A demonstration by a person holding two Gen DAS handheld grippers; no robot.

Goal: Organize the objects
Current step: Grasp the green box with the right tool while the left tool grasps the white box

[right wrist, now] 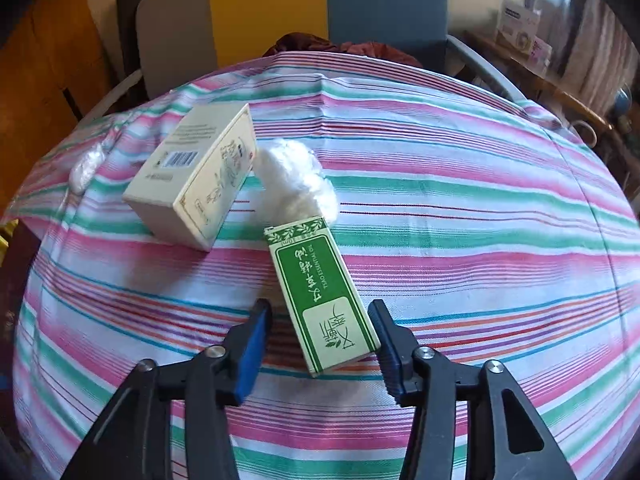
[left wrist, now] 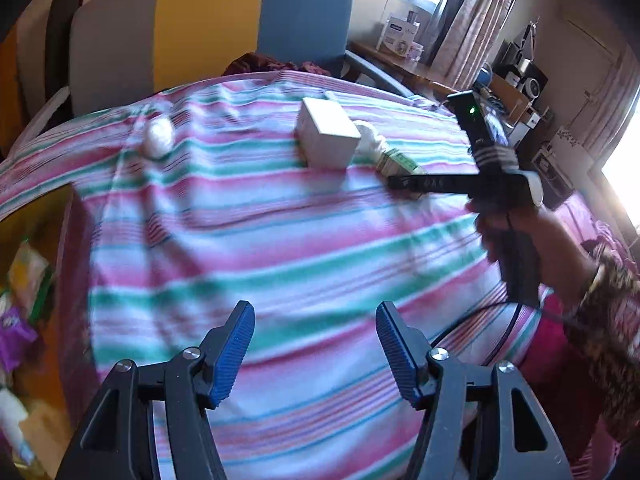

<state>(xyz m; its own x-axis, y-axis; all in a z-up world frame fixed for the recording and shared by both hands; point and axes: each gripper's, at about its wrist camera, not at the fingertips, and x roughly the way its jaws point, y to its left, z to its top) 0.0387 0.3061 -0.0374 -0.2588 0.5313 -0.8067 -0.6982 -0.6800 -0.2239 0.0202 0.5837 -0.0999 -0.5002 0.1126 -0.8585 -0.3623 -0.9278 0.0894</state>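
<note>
A green and white box (right wrist: pixel 324 296) lies flat on the striped cloth (right wrist: pixel 460 208), its near end between the fingers of my right gripper (right wrist: pixel 319 304). The right pad (right wrist: pixel 386 344) is at the box's corner, while a gap shows beside the left pad (right wrist: pixel 252 356), so this gripper is open. Beyond it lie a white cotton wad (right wrist: pixel 294 180) and a cream box (right wrist: pixel 192 176). In the left wrist view the same green box (left wrist: pixel 400 162), cotton wad (left wrist: pixel 370 140) and cream box (left wrist: pixel 326 132) sit at the far right. My left gripper (left wrist: pixel 314 308) hangs open over bare cloth.
A second white wad (left wrist: pixel 158 138) lies far left on the cloth. A grey, yellow and blue chair (left wrist: pixel 208 28) stands behind the table. Packets (left wrist: pixel 16 320) lie low beyond the left edge. A hand (left wrist: pixel 520 232) and a cable (left wrist: pixel 480 320) are at right.
</note>
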